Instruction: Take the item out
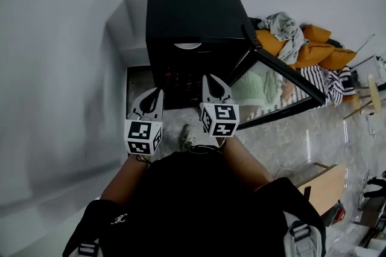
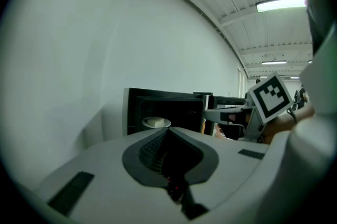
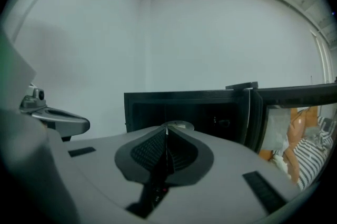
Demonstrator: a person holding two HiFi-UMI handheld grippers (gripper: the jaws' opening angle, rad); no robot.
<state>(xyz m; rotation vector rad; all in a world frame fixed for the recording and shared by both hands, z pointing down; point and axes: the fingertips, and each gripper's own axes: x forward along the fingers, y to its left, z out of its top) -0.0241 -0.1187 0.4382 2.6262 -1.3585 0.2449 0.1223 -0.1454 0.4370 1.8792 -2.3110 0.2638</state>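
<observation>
**Both grippers shut and empty in front of the open black box**

Your left gripper (image 1: 157, 93) has its jaws pressed together with nothing between them; the left gripper view shows the two dark pads meeting in a single seam. Your right gripper (image 1: 208, 80) is the same, with its jaws closed on each other and holding nothing. In the head view the two sit side by side, apart from one another, and both point at the open front of the black box (image 1: 193, 14). The right one reaches a little farther forward than the left.

The door (image 1: 274, 90) of the box is swung open to your right, and its glass panel reflects the room.

The thing to take out is inside the box. A white plate (image 2: 148, 124) sits in the dark cavity, and a pale item (image 2: 156, 121) lies on it. From the left gripper view the plate shows just above that gripper's jaw tips, inside the opening and not touching them. In the right gripper view only the rim of the plate peeks over the closed tips. In the head view a thin white sliver of it shows at the top edge of the opening.

A shoe (image 1: 188, 137) rests on the marbled floor (image 1: 283, 141) between your grippers and your body. An orange cushion (image 1: 316, 50) and a striped cloth (image 1: 329, 82) lie beyond the door to the right.
</observation>
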